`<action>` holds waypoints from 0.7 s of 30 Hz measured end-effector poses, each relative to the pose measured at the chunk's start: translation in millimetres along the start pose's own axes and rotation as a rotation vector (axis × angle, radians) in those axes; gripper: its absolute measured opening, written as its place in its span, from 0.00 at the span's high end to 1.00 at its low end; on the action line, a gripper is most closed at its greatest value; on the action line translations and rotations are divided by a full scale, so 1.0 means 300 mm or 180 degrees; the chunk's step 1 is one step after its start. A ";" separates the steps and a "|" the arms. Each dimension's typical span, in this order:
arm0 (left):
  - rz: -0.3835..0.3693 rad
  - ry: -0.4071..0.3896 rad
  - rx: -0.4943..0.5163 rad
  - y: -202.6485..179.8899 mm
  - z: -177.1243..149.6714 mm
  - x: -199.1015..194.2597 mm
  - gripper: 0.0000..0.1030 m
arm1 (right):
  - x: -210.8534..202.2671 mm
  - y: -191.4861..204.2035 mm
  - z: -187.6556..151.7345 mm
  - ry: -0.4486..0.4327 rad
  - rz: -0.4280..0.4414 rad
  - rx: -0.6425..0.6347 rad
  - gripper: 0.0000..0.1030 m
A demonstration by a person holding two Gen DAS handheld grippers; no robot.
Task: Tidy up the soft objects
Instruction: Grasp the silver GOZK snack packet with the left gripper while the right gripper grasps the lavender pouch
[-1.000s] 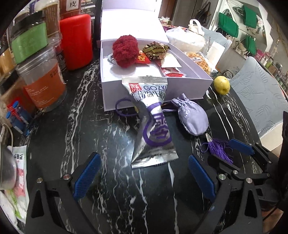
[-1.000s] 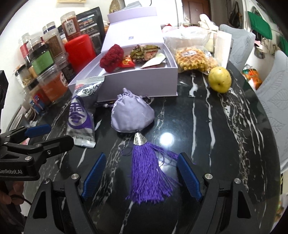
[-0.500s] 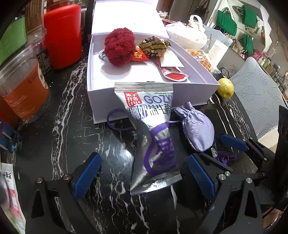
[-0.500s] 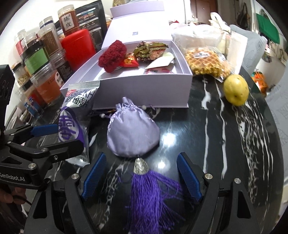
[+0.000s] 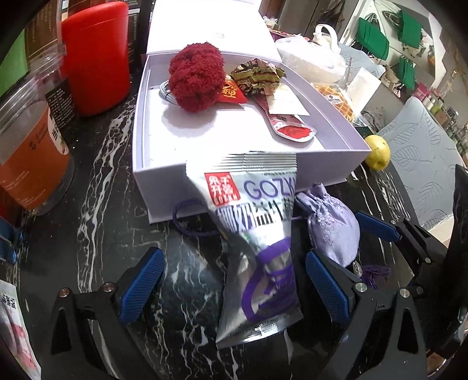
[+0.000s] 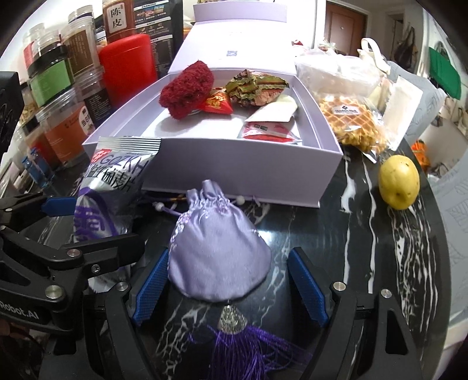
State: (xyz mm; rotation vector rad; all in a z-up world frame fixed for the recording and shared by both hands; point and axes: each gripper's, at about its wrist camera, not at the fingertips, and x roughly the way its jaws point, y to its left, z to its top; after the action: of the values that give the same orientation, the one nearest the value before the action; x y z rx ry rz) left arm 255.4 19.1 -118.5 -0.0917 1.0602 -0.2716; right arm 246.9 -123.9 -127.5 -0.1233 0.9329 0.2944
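marble table (image 6: 365, 233) | pouch (image 6: 218, 260) between open right jaws | box (image 6: 234, 166) edge just beyond

**Readable text on packaging and gear**

Silver snack bag (image 5: 257, 233): "GOZK…" in purple, cut off; red square label, Chinese characters. Brown jar (image 6: 118, 20): white label "陈皮". Waffle pack (image 6: 349, 117): "Member's Mark". Left claw (image 6: 44, 222) body: "…Robot.AI", start hidden.

Bare marble table (image 6: 365, 233) lies right of the pouch (image 6: 218, 257); the box wall (image 6: 234, 172) blocks beyond, snack bag (image 6: 108, 201) crowds left.
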 end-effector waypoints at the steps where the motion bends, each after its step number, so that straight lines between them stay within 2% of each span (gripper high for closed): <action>1: 0.0018 0.0002 0.0001 -0.001 0.004 0.003 0.04 | 0.005 -0.001 0.006 0.0003 -0.0004 0.0004 0.20; 8: 0.0197 -0.0026 0.0082 -0.017 0.020 0.031 0.04 | 0.025 0.001 0.024 -0.0049 -0.0032 -0.0042 0.23; 11: 0.0222 -0.0066 0.0048 -0.016 0.022 0.035 0.06 | 0.025 0.002 0.028 -0.0074 -0.0023 -0.0060 0.33; 13: 0.0274 -0.0104 0.0058 -0.018 0.020 0.032 0.14 | 0.022 0.005 0.026 -0.0091 -0.0016 -0.0069 0.37; 15: 0.0338 -0.0144 0.0072 -0.021 0.019 0.028 0.28 | 0.022 0.005 0.027 -0.0094 -0.0010 -0.0073 0.40; 17: 0.0338 -0.0160 0.0094 -0.022 0.020 0.026 0.35 | 0.020 0.008 0.026 -0.0103 0.0003 -0.0092 0.44; 20: 0.0315 -0.0160 0.0111 -0.027 0.023 0.020 0.57 | 0.017 0.014 0.023 -0.0113 0.0011 -0.0110 0.48; 21: 0.0304 -0.0158 0.0133 -0.032 0.024 0.020 0.60 | 0.015 0.013 0.022 -0.0115 0.0012 -0.0100 0.50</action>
State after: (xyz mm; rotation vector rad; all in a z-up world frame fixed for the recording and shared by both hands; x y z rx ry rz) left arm 262.6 8.0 -118.2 -0.0101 1.0062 -0.2039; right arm 253.4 -117.8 -127.2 -0.1446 0.8930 0.3139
